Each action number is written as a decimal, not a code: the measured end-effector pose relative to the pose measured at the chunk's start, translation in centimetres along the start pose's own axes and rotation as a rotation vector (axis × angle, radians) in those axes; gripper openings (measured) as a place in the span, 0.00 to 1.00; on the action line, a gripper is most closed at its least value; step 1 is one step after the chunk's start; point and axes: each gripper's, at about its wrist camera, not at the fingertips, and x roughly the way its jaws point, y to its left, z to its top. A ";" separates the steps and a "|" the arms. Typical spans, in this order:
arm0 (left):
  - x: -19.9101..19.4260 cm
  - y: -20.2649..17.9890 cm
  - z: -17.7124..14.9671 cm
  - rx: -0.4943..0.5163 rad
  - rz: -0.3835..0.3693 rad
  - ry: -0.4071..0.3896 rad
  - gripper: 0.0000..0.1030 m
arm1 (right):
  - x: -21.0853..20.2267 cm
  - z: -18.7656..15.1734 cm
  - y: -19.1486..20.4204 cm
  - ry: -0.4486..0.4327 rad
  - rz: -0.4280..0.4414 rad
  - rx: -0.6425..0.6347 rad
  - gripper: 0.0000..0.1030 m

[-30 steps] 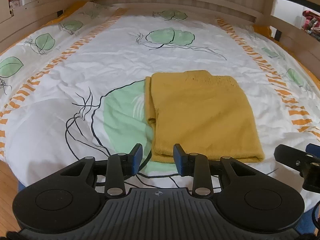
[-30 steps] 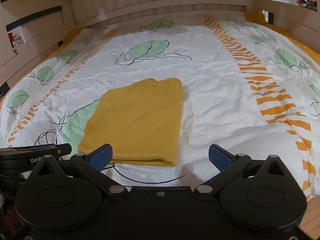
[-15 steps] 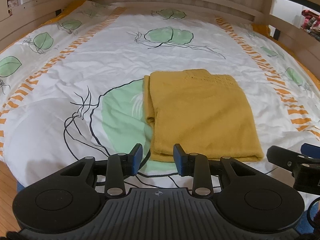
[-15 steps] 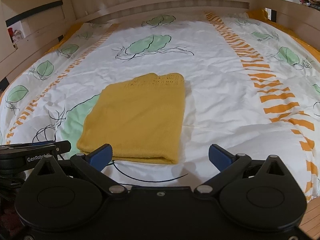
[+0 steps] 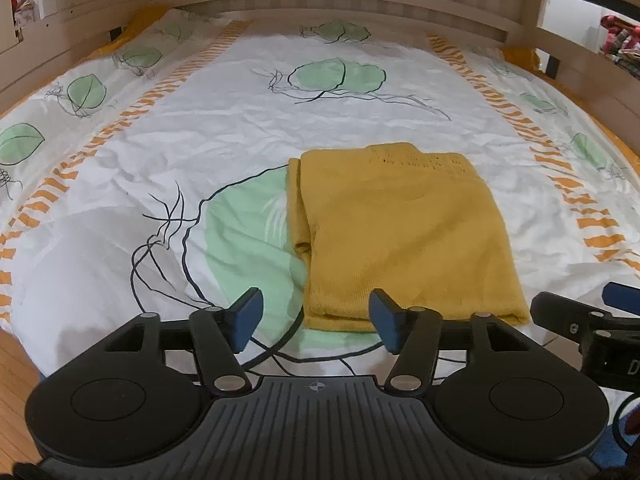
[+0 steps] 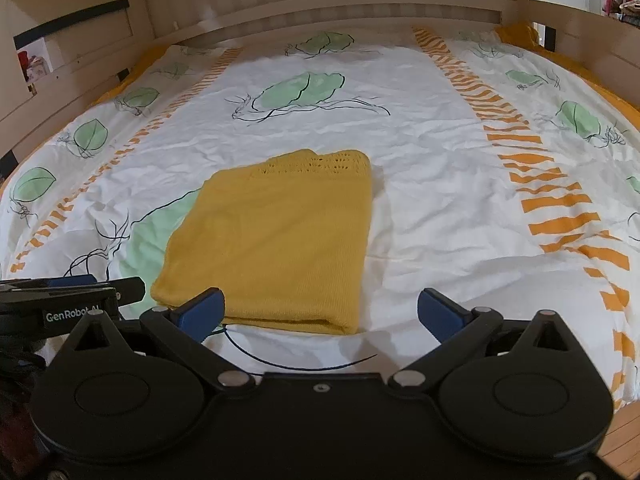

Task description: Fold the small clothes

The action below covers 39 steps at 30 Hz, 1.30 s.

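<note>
Folded yellow knit top [image 5: 404, 232] lies flat mid-bed on leaf-print duvet [image 5: 224, 128]. Left gripper [image 5: 316, 318] at 6 o'clock, jaws just widening, released, empty. Right gripper [image 6: 320, 314] spread wide, empty, at top's near edge.

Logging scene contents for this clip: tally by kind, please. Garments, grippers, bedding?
Folded mustard knit garment: 1
Grippers: 2, left gripper and right gripper, both open, nothing between the pads
Leaf-print duvet: 1
Total: 4
</note>
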 end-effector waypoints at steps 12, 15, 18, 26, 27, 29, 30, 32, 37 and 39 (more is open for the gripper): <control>0.7 0.2 0.1 -0.008 -0.016 0.032 0.76 | 0.1 -0.1 0.0 -0.001 -0.005 -0.004 1.00; 0.8 0.3 0.0 -0.011 -0.015 0.037 0.78 | 0.2 -0.1 0.0 -0.001 -0.005 -0.004 1.00; 0.8 0.4 -0.1 -0.019 -0.012 0.036 0.81 | 0.2 -0.1 0.0 0.000 -0.006 -0.005 1.00; 0.6 0.7 0.0 -0.033 -0.007 0.028 0.82 | 0.6 -0.3 0.0 0.007 -0.013 -0.009 1.00; 0.5 0.7 0.1 -0.031 0.001 0.022 0.82 | 0.6 -0.3 0.0 0.008 -0.014 -0.010 1.00; 0.4 0.7 0.2 -0.029 0.017 0.011 0.82 | 0.7 -0.3 0.1 0.009 -0.016 -0.010 1.00; 0.3 0.7 0.2 -0.030 0.023 0.006 0.82 | 0.7 -0.3 0.1 0.009 -0.016 -0.011 1.00; 0.2 0.7 0.3 -0.032 0.032 0.000 0.82 | 0.7 -0.3 0.2 0.010 -0.018 -0.012 1.00; 0.4 1.0 0.4 -0.039 0.028 0.006 0.82 | 0.7 -0.3 0.2 0.010 -0.018 -0.011 1.00; 0.5 1.0 0.4 -0.035 0.023 0.009 0.82 | 0.7 -0.2 0.3 0.010 -0.018 -0.011 1.00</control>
